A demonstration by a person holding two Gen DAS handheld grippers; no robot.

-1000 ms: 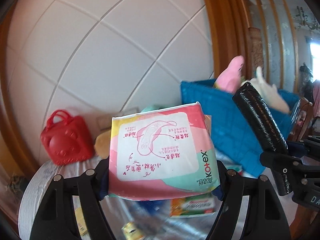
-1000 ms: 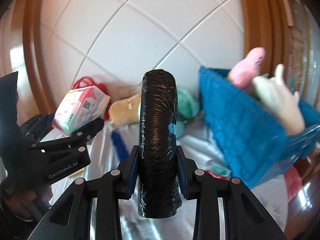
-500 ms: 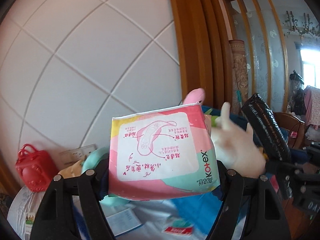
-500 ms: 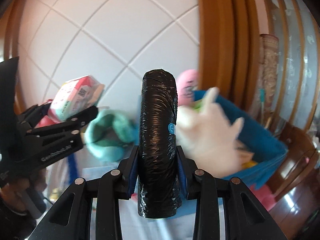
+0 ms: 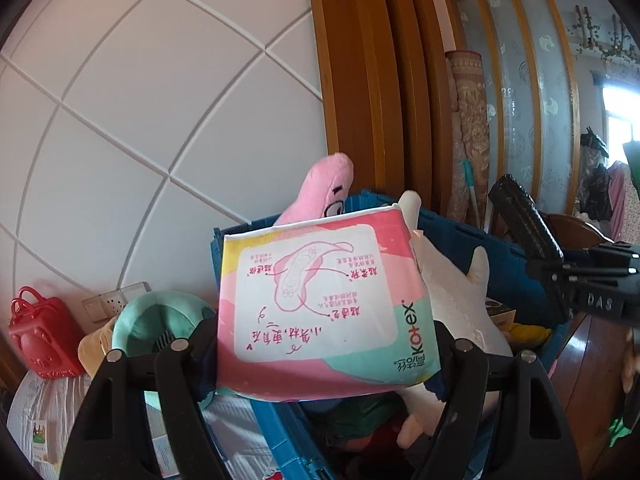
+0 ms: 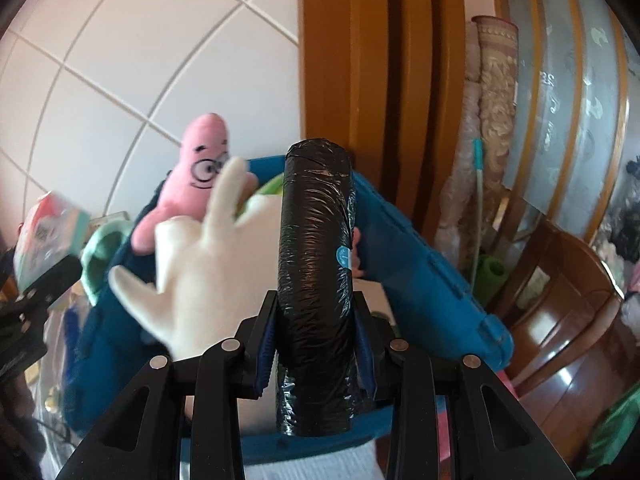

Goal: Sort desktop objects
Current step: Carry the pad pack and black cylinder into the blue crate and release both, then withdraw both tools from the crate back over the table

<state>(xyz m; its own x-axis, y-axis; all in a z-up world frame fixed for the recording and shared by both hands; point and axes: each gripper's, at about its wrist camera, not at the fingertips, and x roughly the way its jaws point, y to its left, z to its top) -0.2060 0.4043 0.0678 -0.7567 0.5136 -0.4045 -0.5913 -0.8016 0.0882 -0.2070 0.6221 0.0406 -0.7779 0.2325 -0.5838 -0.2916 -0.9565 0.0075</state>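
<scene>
The blue basket point(image 6: 420, 272) holds a pink plush toy point(image 6: 192, 184) and a white plush toy point(image 6: 208, 264). Above its rim, the left gripper point(image 5: 320, 344) clamps a pink-and-green pad packet point(image 5: 320, 300), and the right gripper point(image 6: 316, 344) clamps an upright black bag roll point(image 6: 316, 260).

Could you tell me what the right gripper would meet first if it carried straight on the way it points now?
Probably the white plush toy piled in the blue basket; the right gripper, shut on a black roll, points into it, though depth is unclear.
</scene>
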